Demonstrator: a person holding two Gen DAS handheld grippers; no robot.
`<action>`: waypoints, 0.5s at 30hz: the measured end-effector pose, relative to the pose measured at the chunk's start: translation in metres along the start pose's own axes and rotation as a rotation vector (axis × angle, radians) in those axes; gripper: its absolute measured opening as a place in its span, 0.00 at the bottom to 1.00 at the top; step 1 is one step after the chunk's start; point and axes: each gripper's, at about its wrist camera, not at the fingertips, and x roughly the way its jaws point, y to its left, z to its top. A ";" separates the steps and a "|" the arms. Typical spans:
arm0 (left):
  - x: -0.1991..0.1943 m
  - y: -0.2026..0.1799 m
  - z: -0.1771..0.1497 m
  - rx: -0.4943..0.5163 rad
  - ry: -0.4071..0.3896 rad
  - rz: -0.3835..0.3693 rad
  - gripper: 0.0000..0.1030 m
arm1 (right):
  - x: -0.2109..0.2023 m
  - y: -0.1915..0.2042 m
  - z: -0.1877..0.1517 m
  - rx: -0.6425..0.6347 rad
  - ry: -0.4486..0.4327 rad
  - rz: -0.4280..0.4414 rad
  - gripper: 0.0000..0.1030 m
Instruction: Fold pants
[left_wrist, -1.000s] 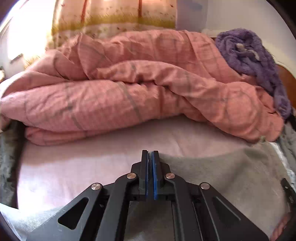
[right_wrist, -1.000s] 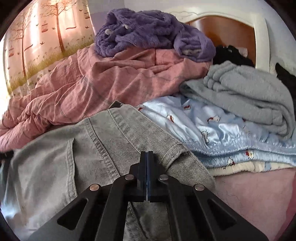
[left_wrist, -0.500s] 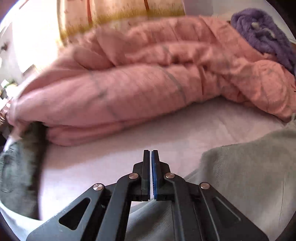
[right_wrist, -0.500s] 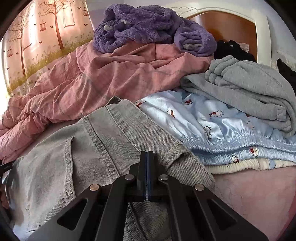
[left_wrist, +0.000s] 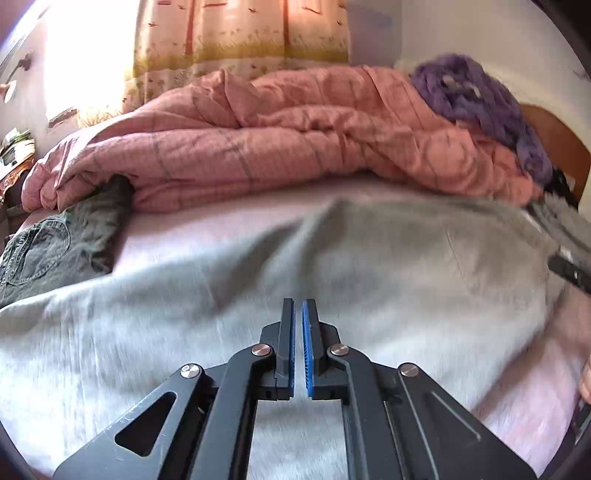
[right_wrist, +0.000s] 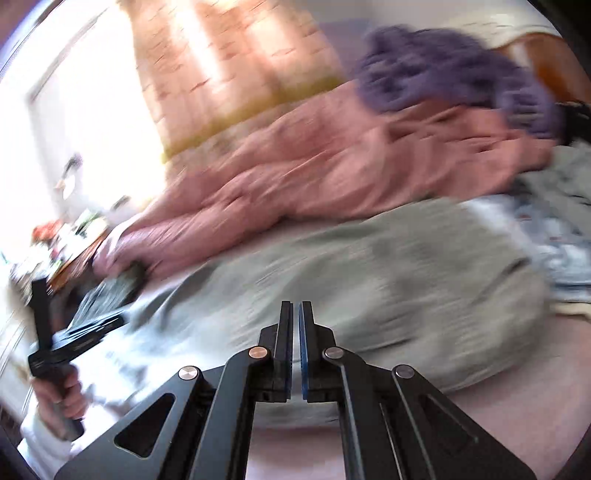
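The left wrist view showed the left gripper (left_wrist: 298, 306) at the bottom centre of the frame, its blue-padded jaws drawn almost together with only a thin slit between them and nothing caught there. Just beyond the tips, the gray pants (left_wrist: 332, 266) lay spread across the middle of the frame on the pink bed sheet (left_wrist: 221, 214), reaching from the lower left edge to the right side. At the left edge a dark green garment (left_wrist: 55, 247) lay crumpled, tucked partly under the pink quilt (left_wrist: 280, 147), which was heaped across the upper half. A purple fleece blanket (left_wrist: 476, 99) sat on the quilt at the upper right, and a patterned curtain (left_wrist: 240, 37) hung along the top.

In the right wrist view, badly blurred, the right gripper (right_wrist: 294, 310) sat at the bottom centre with its jaws likewise pressed nearly together and empty. The pants (right_wrist: 369, 280) filled the centre just past the tips. At the lower left a hand (right_wrist: 61, 400) gripped the handle of the other gripper over the pants' left end. Pale blue clothes (right_wrist: 554, 243) lay at the right edge, touching the pants. The quilt (right_wrist: 332, 173) crossed the middle of the frame, with the purple blanket (right_wrist: 443, 70) at the upper right and the curtain (right_wrist: 221, 74) behind.
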 end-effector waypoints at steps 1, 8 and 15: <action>0.000 -0.002 -0.004 0.006 0.006 0.014 0.05 | 0.006 0.011 -0.001 -0.019 0.028 0.013 0.02; 0.003 0.011 -0.035 -0.020 0.070 0.083 0.05 | 0.042 0.033 -0.041 -0.053 0.260 -0.071 0.02; -0.005 0.024 -0.051 -0.054 0.033 0.058 0.09 | 0.022 0.029 -0.054 -0.037 0.249 -0.095 0.02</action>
